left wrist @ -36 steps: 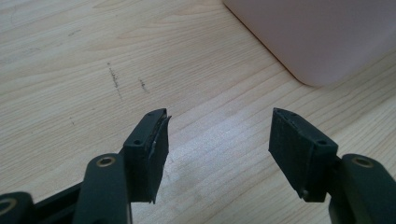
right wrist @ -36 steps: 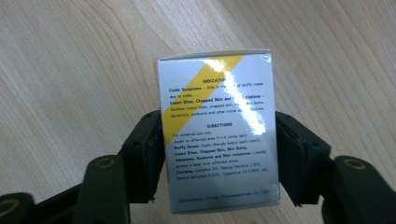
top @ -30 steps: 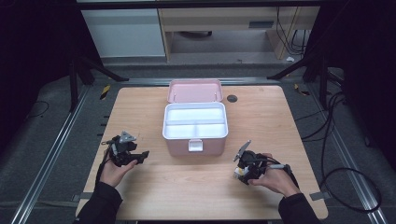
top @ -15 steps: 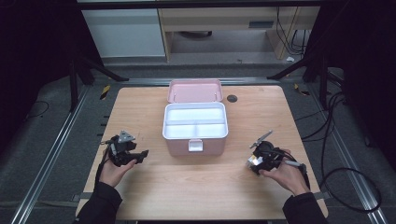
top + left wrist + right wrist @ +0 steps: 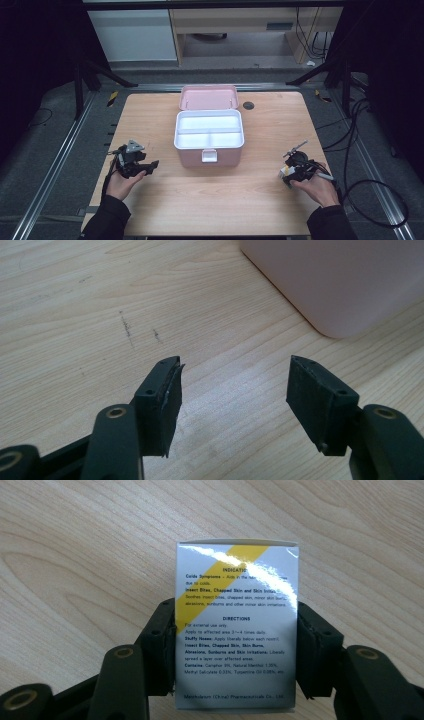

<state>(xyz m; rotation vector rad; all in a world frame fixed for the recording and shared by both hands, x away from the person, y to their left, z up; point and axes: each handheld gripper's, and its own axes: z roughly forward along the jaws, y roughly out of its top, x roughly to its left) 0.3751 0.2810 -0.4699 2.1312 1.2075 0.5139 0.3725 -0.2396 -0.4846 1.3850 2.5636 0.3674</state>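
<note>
A small white medicine box (image 5: 237, 625) with a yellow diagonal stripe and printed directions is clamped between the two black jaws of the right gripper (image 5: 237, 645), one pad pressing on each of its long sides. In the high view the right gripper (image 5: 299, 169) sits in a hand near the right edge of the table, well apart from a pink storage case (image 5: 209, 137) at the middle of the table. The case stands open, its lid (image 5: 208, 96) tipped back, and its white tray looks empty in all compartments.

The left gripper (image 5: 134, 162), held in the other hand at the left side of the table, has its jaws apart with nothing between them; in its own view a rounded pink corner of the case (image 5: 345, 285) shows ahead.

By this reading, the box is picked up but not yet in the case; carrying it over and setting it in a compartment remains.

The table (image 5: 150, 115) is pale wood with faint scuff marks. Around it are dark floor, metal rails, trailing cables and a pale cabinet behind.
</note>
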